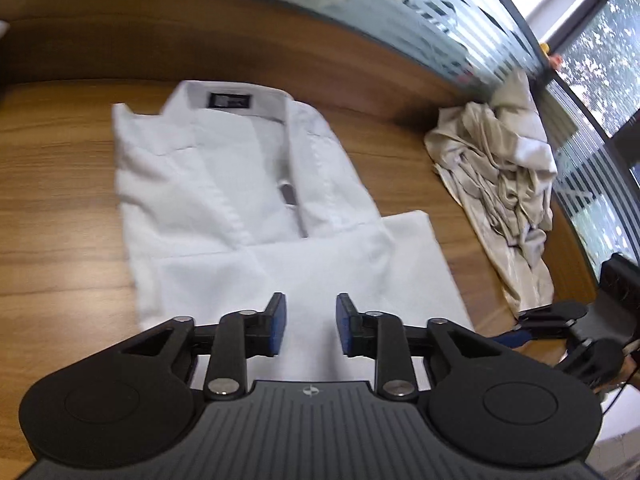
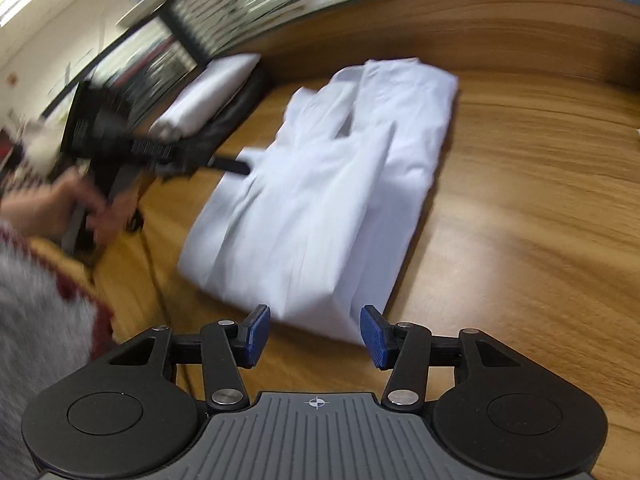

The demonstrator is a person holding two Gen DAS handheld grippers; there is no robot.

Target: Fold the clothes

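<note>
A folded white cotton shirt (image 1: 248, 184) lies on the wooden table (image 1: 60, 184). The left gripper (image 1: 310, 326) and right gripper (image 2: 314, 334) hover half-open, holding nothing. A crumpled beige garment (image 1: 496, 184) sits nearby.

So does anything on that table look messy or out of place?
Yes: a beige garment lies crumpled in a heap near the table's window-side edge, unlike the white shirt, which is folded flat with its collar up.
</note>
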